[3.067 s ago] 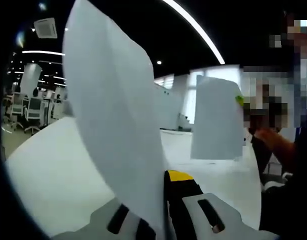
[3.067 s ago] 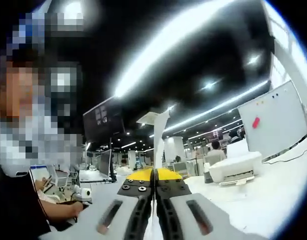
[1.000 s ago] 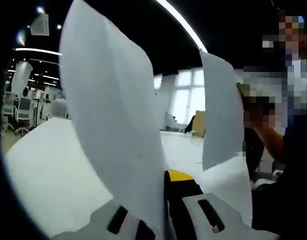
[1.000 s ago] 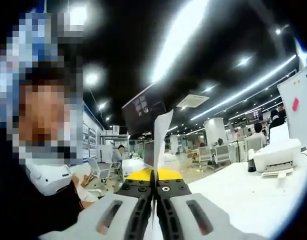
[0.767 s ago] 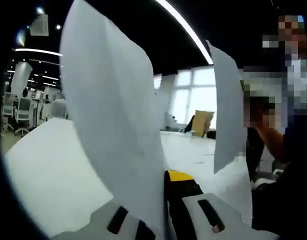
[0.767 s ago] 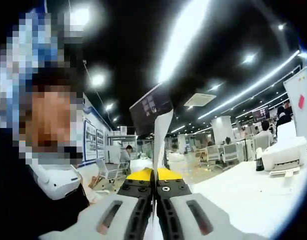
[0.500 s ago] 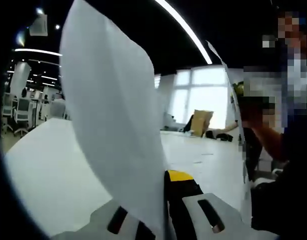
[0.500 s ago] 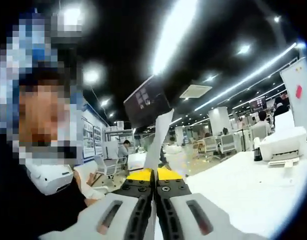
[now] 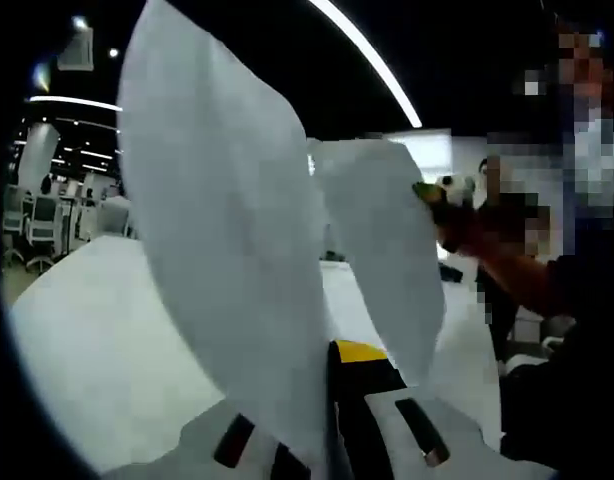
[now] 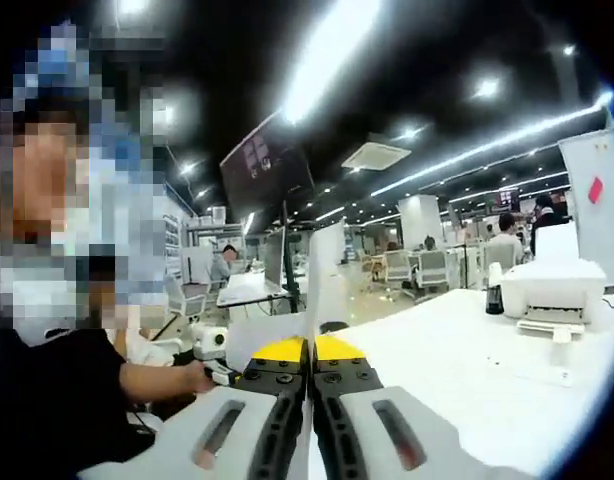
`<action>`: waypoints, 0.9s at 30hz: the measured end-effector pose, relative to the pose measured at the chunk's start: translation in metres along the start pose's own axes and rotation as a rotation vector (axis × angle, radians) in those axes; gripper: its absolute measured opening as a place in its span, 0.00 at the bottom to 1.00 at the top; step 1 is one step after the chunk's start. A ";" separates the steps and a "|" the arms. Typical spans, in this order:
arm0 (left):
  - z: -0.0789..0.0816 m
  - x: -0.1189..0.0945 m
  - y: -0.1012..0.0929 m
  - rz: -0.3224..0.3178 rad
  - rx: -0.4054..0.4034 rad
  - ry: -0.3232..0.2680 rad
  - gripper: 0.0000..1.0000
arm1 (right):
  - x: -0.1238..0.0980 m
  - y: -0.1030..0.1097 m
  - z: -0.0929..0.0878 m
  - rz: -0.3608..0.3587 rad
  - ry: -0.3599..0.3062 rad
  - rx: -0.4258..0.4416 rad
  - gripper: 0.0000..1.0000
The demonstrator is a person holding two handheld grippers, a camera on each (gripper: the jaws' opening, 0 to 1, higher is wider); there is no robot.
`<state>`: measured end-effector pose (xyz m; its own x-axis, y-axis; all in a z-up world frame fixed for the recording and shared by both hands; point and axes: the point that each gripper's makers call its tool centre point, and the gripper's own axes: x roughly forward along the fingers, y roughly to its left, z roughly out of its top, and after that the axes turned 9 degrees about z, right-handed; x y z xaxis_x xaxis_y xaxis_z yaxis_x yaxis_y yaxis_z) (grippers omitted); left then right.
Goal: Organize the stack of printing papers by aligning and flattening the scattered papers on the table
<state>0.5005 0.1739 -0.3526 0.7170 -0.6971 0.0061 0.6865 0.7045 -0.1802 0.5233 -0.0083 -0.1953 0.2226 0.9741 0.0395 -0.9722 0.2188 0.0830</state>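
Left gripper view: the left gripper [image 9: 332, 425] is clamped on a white sheet [image 9: 222, 260], which rises from between the closed jaws and leans up and to the left, long axis along the jaw line. A second sheet [image 9: 382, 255] hangs just right of it, held at its upper right edge by the right gripper [image 9: 432, 195], which comes in from the right with the person's forearm [image 9: 507, 270] behind. The two sheets stand close and roughly face to face, not yet together. Both are held well above the white table [image 9: 87, 340].

Right gripper view: the right gripper [image 10: 309, 385] has its jaws pinched tight on a sheet seen edge-on [image 10: 325, 275], running straight up from the tips. The table [image 10: 457, 350] lies below and ahead, with a printer [image 10: 542, 290] far to the right.

Judgement: the next move turns on the gap between the sheets. The second sheet lies right of the left gripper's sheet, so closing sideways and matching edges looks likely.
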 end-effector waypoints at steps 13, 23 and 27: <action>0.001 0.001 -0.005 -0.018 -0.002 0.001 0.06 | 0.007 -0.022 -0.012 -0.030 0.007 0.017 0.00; 0.002 0.001 -0.010 -0.028 -0.012 0.000 0.06 | 0.024 -0.025 -0.026 -0.020 0.002 0.041 0.00; 0.004 0.000 -0.012 -0.039 -0.037 -0.005 0.06 | 0.028 -0.026 -0.027 -0.012 -0.004 0.047 0.00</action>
<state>0.4928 0.1661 -0.3464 0.6905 -0.7231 0.0183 0.7089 0.6715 -0.2160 0.5532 0.0145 -0.2233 0.2343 0.9713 0.0420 -0.9651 0.2272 0.1305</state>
